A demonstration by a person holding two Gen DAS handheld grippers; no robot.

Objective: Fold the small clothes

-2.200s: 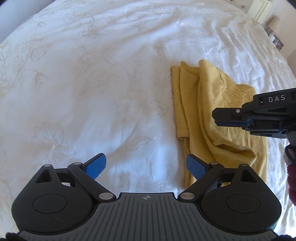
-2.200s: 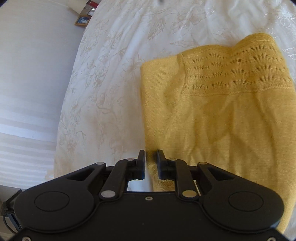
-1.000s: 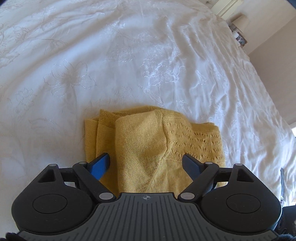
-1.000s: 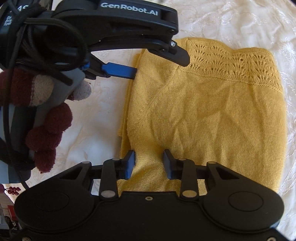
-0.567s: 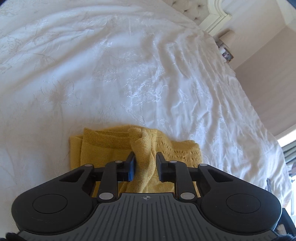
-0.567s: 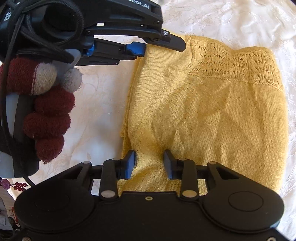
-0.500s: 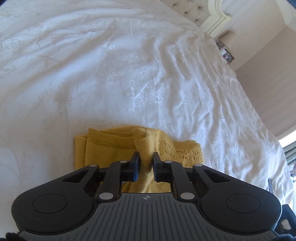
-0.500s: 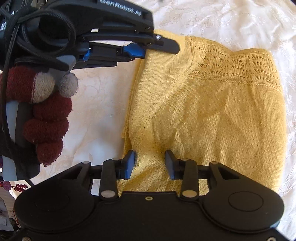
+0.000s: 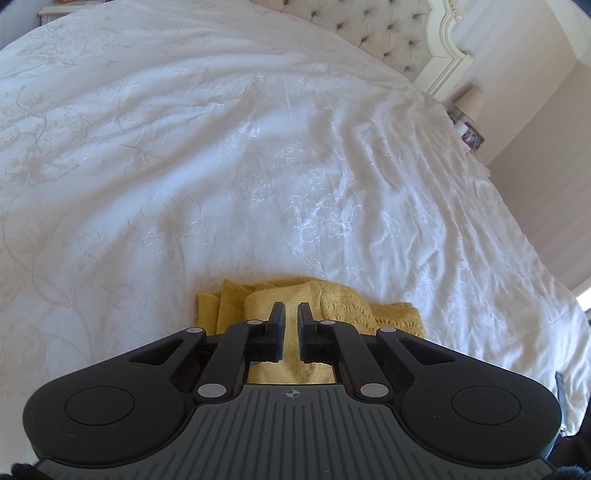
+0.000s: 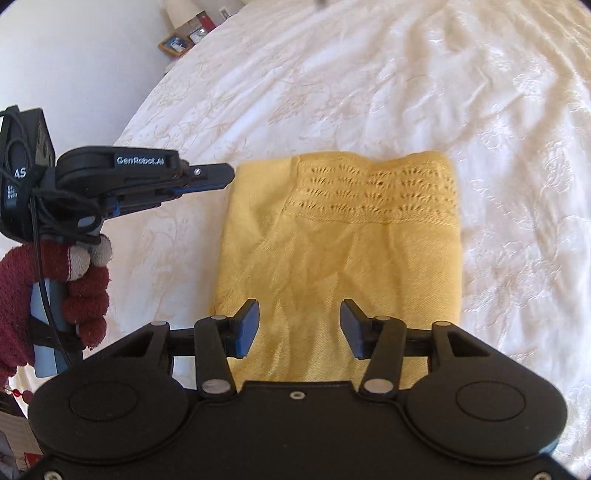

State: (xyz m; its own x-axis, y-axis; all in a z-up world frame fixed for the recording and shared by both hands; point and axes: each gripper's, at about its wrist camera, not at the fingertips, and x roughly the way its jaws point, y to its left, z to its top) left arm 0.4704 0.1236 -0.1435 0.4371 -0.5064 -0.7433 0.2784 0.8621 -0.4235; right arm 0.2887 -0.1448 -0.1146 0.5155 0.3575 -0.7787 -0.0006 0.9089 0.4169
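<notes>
The yellow top (image 10: 343, 266) lies folded on the bed (image 10: 369, 92), left tongs (image 9: 291, 314) nearly closed beside its edge gripping nothing, right tongs (image 10: 299, 328) wide open above it; a careless snag could undo the folds.

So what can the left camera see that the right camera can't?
Only the left wrist view shows the padded headboard and the left tongs from behind, nearly closed over the yellow top. Only the right wrist view shows the gloved hand, a photo frame, the open right tongs and the top's lacy band. Both show the yellow top lying folded on the white bed.
</notes>
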